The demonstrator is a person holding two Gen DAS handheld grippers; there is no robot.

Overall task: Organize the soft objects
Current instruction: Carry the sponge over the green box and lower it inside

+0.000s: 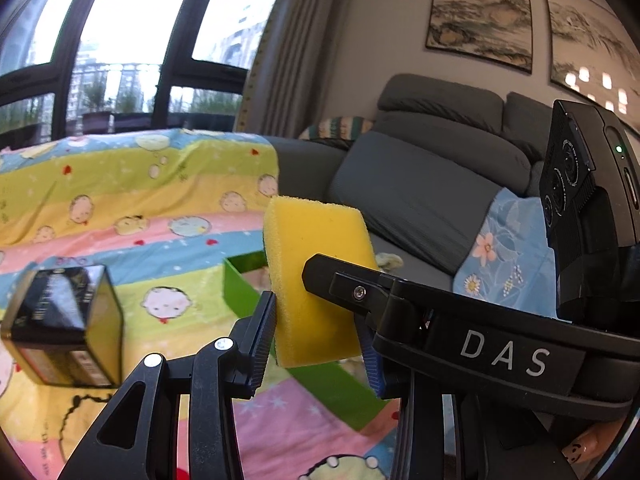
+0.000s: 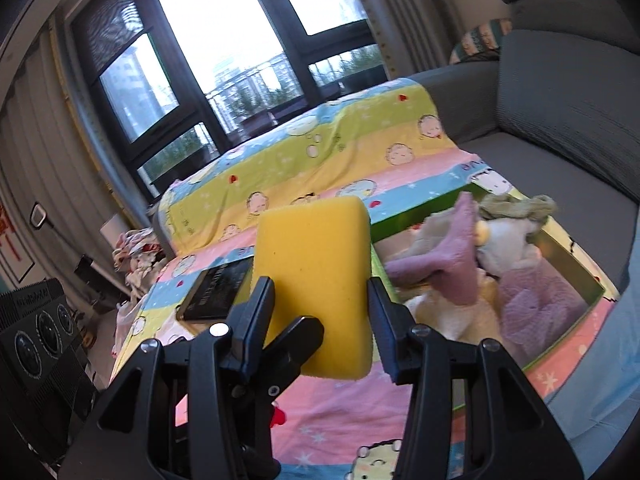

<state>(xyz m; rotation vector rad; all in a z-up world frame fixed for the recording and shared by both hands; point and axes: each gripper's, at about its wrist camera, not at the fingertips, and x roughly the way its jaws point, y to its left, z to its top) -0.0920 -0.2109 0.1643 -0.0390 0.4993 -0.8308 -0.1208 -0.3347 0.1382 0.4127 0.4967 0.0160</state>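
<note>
Above the quilt, both claws clamped on yellow sponge, soft toys in green box only in right view.

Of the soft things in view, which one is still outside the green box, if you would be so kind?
The yellow sponge: it is held up off the striped blanket between both tools, while the pink, purple and cream cloth pieces already lie inside the green box.

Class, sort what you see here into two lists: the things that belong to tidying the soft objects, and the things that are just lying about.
Belongs to the job:
- yellow sponge, held by both tools
- green box
- soft cloths and toys in the box
- left tool
- right tool

Just lying about:
- dark carton
- striped blanket
- grey sofa
- wall pictures
</note>
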